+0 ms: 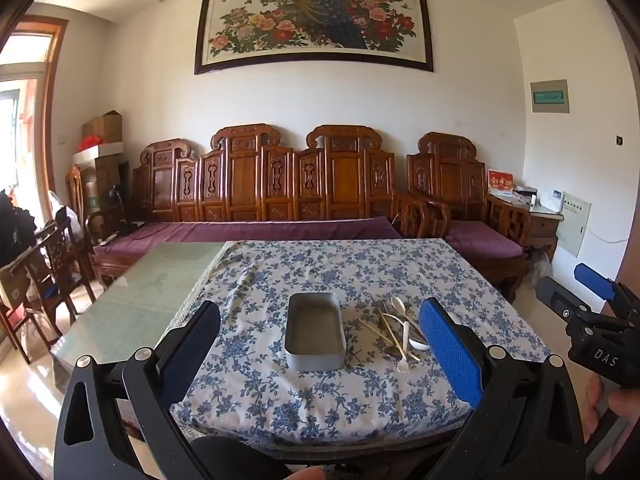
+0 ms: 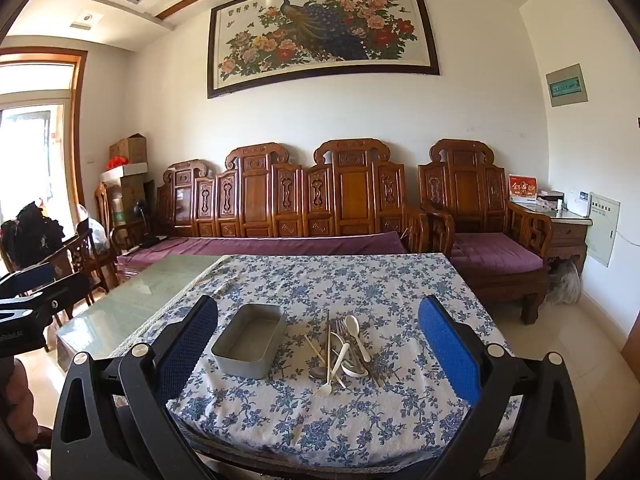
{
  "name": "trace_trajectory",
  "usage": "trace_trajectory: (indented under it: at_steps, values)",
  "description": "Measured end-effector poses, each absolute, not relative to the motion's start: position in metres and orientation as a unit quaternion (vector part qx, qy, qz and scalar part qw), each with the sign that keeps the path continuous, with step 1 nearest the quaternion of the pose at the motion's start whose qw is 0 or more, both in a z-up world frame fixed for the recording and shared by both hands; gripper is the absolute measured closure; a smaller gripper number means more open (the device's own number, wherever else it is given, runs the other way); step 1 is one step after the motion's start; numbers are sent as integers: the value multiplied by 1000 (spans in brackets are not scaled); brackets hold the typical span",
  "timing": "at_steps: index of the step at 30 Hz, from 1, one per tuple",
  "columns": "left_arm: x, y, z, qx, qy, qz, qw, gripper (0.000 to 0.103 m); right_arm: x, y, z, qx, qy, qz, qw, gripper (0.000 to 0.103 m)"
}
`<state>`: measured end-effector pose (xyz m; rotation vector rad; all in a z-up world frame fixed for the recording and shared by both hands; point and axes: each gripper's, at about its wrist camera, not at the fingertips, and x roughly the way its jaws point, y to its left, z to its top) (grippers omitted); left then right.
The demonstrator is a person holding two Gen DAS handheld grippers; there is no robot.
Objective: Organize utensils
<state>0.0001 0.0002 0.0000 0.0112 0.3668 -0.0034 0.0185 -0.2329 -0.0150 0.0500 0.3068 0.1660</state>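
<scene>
A grey metal tray [image 1: 315, 332] [image 2: 249, 340] sits empty on the blue floral tablecloth [image 1: 320, 400] [image 2: 360, 420]. Right of it lies a heap of utensils [image 1: 400, 330] [image 2: 344, 350]: white plastic spoons, wooden chopsticks and metal cutlery, crossed over each other. My left gripper [image 1: 320, 344] is open and empty, held above the table's near edge, framing the tray. My right gripper [image 2: 318, 344] is open and empty, held back from the heap; it also shows in the left wrist view [image 1: 592, 300] at the far right.
The cloth covers the right part of a glass-topped table [image 1: 132, 300] [image 2: 132, 300]. A carved wooden sofa with purple cushions [image 1: 256, 200] [image 2: 288, 208] stands behind the table. Wooden chairs [image 1: 52, 264] stand at the left.
</scene>
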Motion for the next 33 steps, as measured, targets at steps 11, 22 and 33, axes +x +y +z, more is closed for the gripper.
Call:
trace_trajectory:
  at_steps: [11,22,33]
  values:
    - [0,0,0,5,185,-2,983,7,18,-233,-15,23,152,83,985,2]
    - [0,0,0,6,186,-2,983,7,17,-234,-14,23,150,82,985,2]
    - [0,0,0,5,186,-2,983,7,18,-235,-14,23,149,82,985,2]
